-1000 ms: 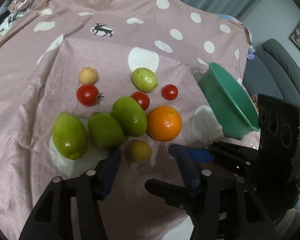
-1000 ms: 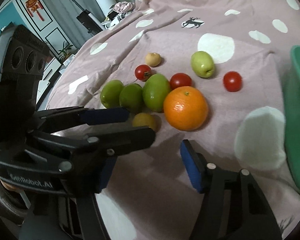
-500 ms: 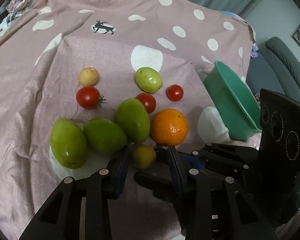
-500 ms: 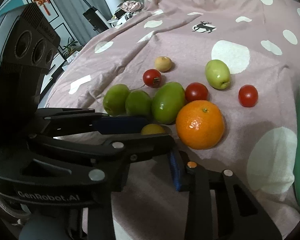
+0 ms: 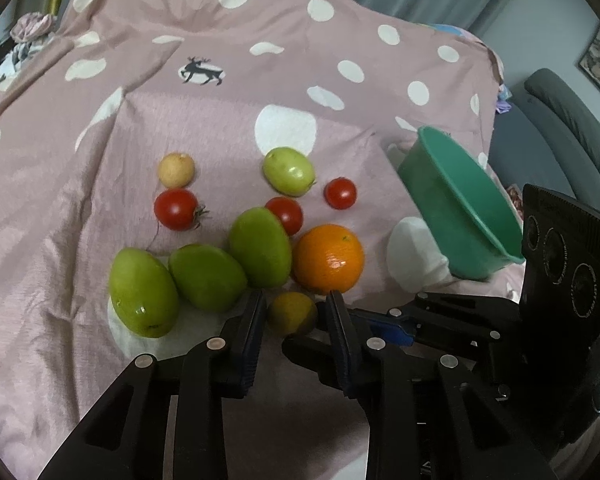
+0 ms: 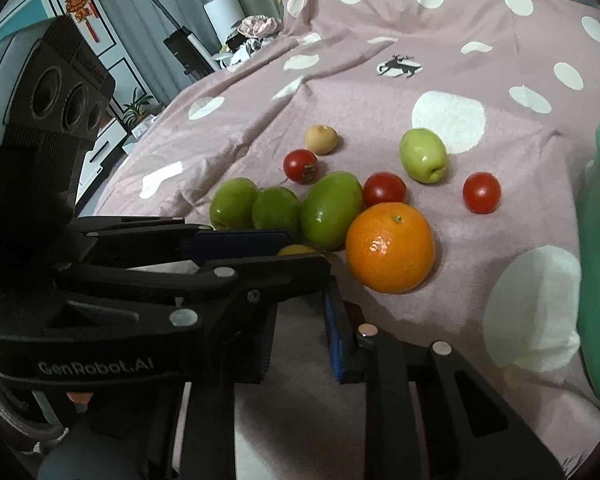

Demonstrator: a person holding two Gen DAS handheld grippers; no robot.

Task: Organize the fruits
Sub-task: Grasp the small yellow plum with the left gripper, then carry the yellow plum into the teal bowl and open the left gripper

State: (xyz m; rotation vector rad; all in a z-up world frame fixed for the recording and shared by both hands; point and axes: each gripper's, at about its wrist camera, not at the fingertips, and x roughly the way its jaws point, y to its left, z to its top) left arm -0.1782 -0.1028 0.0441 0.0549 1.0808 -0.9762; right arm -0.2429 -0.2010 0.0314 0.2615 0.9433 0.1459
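Note:
A small yellow fruit [image 5: 292, 312] lies on the pink dotted cloth [image 5: 100, 160], and my left gripper [image 5: 294, 318] is shut on it, one pad against each side. Just beyond it sit an orange [image 5: 328, 258] and three large green fruits [image 5: 208, 276]. Farther back are a smaller green fruit [image 5: 288, 170], three red tomatoes [image 5: 176, 208] and a pale round fruit [image 5: 176, 169]. My right gripper [image 6: 300, 320] is shut with nothing between its pads, low over the cloth just right of the left gripper [image 6: 306, 252], which crosses in front of it.
A green plastic bowl [image 5: 472, 200] stands tilted at the right edge of the cloth. A grey chair [image 5: 572, 120] is beyond it. Off the cloth's left side are a white cabinet [image 6: 112, 140] and an upright vacuum [image 6: 184, 52].
Both grippers' jaws have closed from wide apart. The left pads have come in onto the small yellow fruit. Both grippers have edged slightly toward the fruit.

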